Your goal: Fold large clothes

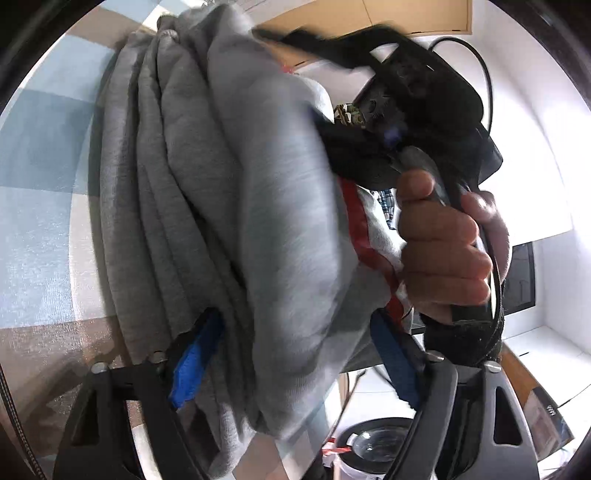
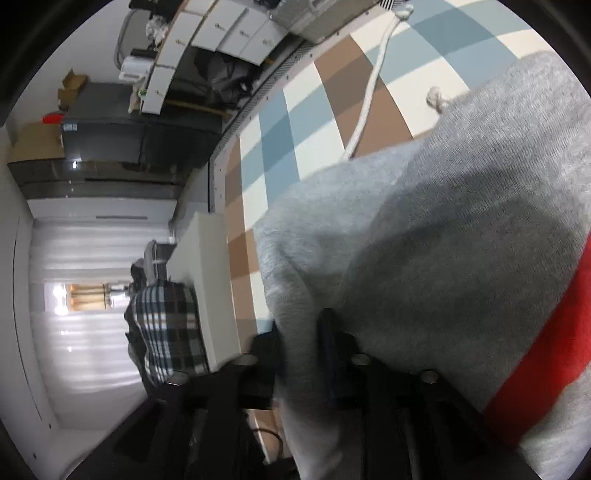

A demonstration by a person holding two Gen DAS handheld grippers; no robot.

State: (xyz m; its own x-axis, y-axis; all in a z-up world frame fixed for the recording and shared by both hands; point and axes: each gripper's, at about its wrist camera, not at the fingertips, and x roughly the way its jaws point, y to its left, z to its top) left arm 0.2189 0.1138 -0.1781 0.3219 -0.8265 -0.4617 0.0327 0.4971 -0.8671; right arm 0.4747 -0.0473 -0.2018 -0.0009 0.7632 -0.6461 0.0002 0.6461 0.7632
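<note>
Mostly grey sweatshirt (image 1: pixel 229 206) — bunched, red-striped

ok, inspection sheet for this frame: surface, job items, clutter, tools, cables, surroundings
Surface: checked blue, brown and white cloth.
Job's things: grey sweatshirt bunched and lifted; red stripe; white drawstring trails on the cloth.
Clutter: plaid garment beside the surface.
Grippers: left tool blue pads spread around the folds; right tool clamped on the fabric.
Cables: black cable on the right tool.
Surroundings: white drawers, dark cabinet.
</note>
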